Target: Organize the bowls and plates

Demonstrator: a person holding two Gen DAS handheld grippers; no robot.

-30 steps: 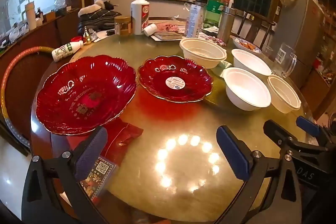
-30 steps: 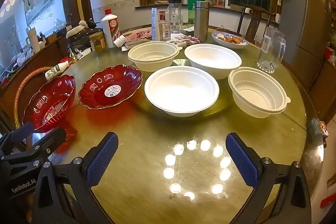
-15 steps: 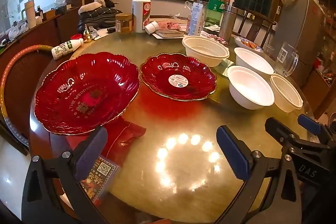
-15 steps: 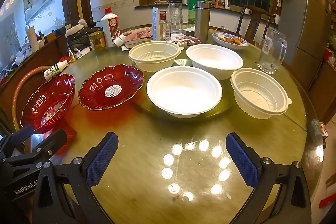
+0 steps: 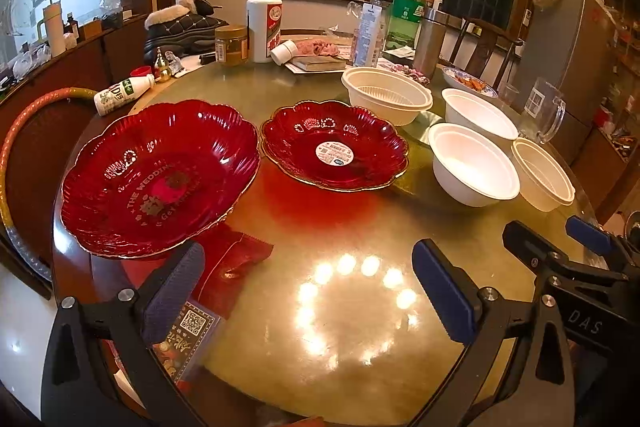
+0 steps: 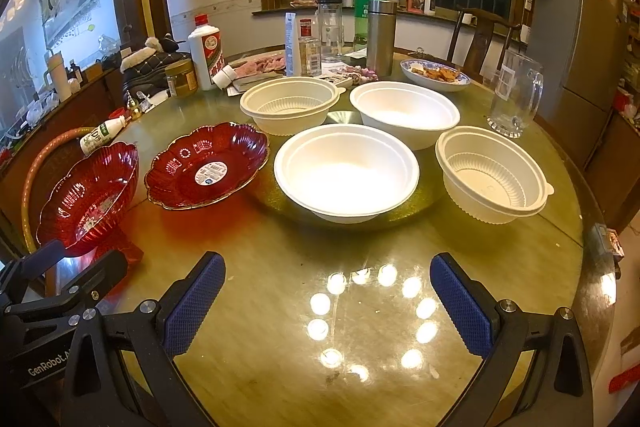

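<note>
Both grippers hover over the near edge of the round table (image 6: pixel 280 307), fingers spread wide and holding nothing: the left gripper (image 5: pixel 308 291) toward the left side, the right gripper (image 6: pixel 326 303) just beside it.

Nearest, at the left edge, the big red plate (image 5: pixel 160 179) sits on a red packet (image 5: pixel 236 263), tilted, as far as the fisheye lets me judge. Just beside it toward the middle lies the small red plate (image 5: pixel 334 147), a white sticker at its centre.

Right of that, on the turntable (image 6: pixel 348 117) at the table's middle, stands a white bowl (image 6: pixel 346 171), with a second white bowl (image 6: pixel 404 111) behind it. A ribbed bowl (image 6: pixel 494 173) sits near the right edge, another ribbed bowl (image 6: pixel 290 103) farther back on the left.

Along the far edge stand a white bottle (image 6: pixel 206 51), a steel flask (image 6: pixel 382 37), a glass jug (image 6: pixel 516 95) and a dish of food (image 6: pixel 436 75).
</note>
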